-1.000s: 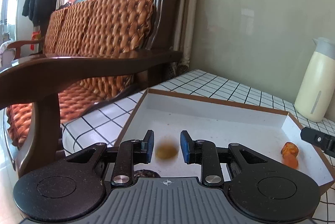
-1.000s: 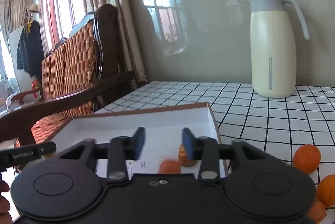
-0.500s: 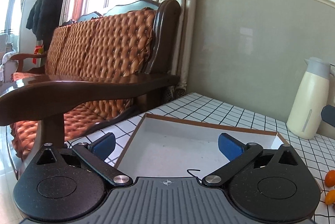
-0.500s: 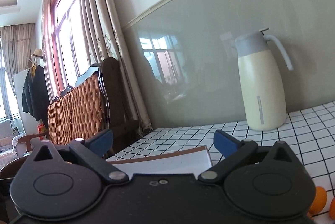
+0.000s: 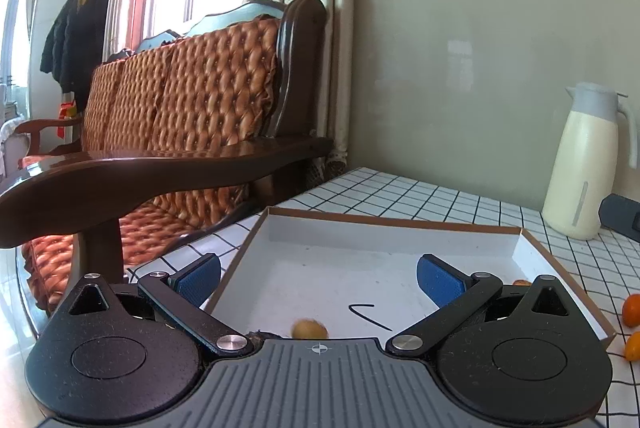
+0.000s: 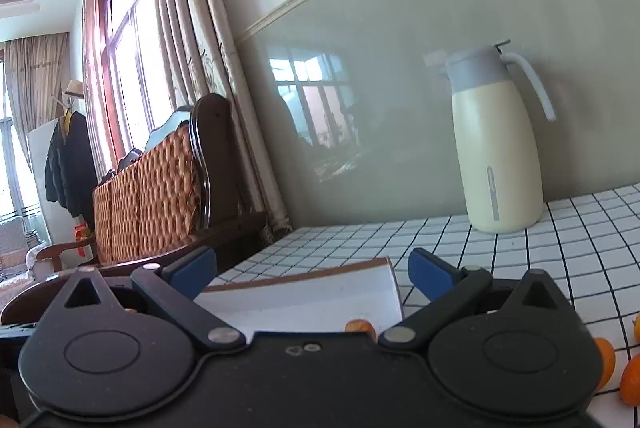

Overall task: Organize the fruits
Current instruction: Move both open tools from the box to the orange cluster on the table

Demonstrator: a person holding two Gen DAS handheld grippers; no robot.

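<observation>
A white shallow box with brown edges (image 5: pixel 400 224) lies on the checked table. My left gripper (image 5: pixel 318 278) is open and empty above the box's near side. A small yellowish-brown fruit (image 5: pixel 308 328) lies in the box just past the gripper body, blurred. An orange fruit (image 5: pixel 521 282) shows at the box's right side. My right gripper (image 6: pixel 312 274) is open and empty, raised over the box's right corner (image 6: pixel 384 264). An orange fruit (image 6: pixel 359 326) lies in the box below it. Loose oranges (image 6: pixel 632 380) lie on the table at right, also in the left wrist view (image 5: pixel 631 311).
A cream jug with a grey lid (image 5: pixel 588 163) stands at the back right by the wall, also in the right wrist view (image 6: pixel 498 143). A wooden sofa with orange cushions (image 5: pixel 192 99) stands along the table's left edge. The right gripper's body (image 5: pixel 620 218) shows at far right.
Both grippers have opened wide and let go of their fruits into the box. Both have lifted and tilted up. The yellowish fruit now lies in the box below my left gripper.
</observation>
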